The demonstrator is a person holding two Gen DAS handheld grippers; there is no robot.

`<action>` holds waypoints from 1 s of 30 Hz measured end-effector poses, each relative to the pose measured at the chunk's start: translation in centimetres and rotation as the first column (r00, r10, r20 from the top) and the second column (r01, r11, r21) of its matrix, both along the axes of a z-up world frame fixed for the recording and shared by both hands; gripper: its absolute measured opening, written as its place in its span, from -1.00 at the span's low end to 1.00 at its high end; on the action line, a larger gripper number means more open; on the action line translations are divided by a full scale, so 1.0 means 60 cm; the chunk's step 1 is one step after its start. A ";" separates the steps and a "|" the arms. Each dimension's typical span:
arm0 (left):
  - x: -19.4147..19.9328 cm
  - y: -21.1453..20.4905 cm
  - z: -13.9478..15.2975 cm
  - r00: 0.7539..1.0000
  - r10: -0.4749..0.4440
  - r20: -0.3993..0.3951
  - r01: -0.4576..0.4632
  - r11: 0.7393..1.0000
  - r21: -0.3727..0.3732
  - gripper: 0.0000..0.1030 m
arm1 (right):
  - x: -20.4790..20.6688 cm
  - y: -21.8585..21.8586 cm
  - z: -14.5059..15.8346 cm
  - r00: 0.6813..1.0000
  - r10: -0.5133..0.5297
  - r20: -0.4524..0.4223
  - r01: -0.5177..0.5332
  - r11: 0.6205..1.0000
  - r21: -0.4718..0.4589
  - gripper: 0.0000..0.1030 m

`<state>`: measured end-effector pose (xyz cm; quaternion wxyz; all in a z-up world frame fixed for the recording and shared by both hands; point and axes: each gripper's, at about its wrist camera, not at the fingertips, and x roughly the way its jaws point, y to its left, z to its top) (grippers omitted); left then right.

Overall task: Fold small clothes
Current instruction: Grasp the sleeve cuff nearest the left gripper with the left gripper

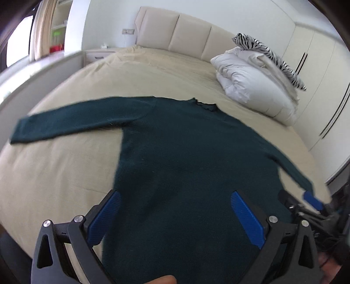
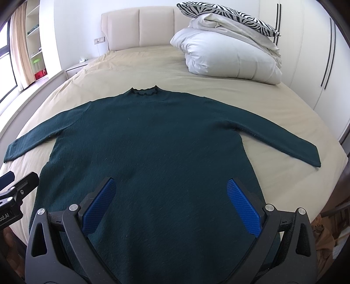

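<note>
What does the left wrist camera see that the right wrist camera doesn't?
Only the left wrist view shows the right tool at its right edge, near the sweater's cuff, and a fingertip at the bottom. Only the right wrist view shows the left tool at its left edge, and both sleeves fully spread. Both show the dark green sweater lying flat on the beige bed, the folded duvet with a zebra pillow, and open tool jaws.

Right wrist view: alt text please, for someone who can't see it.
A dark green sweater lies flat on a beige bed, both sleeves spread out. The open right gripper hovers over its hem; folded white bedding sits near the headboard.
</note>
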<state>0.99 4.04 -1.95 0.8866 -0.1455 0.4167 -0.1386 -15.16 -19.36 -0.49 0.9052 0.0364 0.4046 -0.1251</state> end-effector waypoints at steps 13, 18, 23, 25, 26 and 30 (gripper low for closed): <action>-0.002 0.175 -0.043 0.998 0.053 -0.045 -0.067 0.910 -0.409 1.00 | 0.025 -0.019 -0.006 0.996 0.083 0.022 -0.086 0.980 0.182 1.00; 0.006 0.252 -0.060 0.984 0.143 -0.106 -0.176 0.865 -0.470 1.00 | 0.038 -0.016 -0.002 0.992 0.119 0.051 -0.128 0.965 0.231 1.00; 0.029 0.402 -0.077 0.913 0.389 -0.123 -0.391 0.752 -0.531 1.00 | 0.044 -0.022 -0.003 0.988 0.136 0.073 -0.152 0.945 0.291 0.99; 0.038 0.455 -0.095 0.863 0.481 -0.151 -0.476 0.677 -0.562 0.99 | 0.048 -0.031 -0.006 0.989 0.127 0.081 -0.147 0.935 0.321 0.95; 0.041 0.482 -0.105 0.831 0.529 -0.171 -0.520 0.630 -0.577 0.99 | 0.051 -0.036 -0.009 0.989 0.120 0.083 -0.141 0.930 0.338 0.92; 0.061 0.550 -0.139 0.742 0.626 -0.241 -0.620 0.504 -0.601 0.95 | 0.073 -0.045 -0.025 0.992 0.114 0.053 -0.125 0.919 0.374 0.57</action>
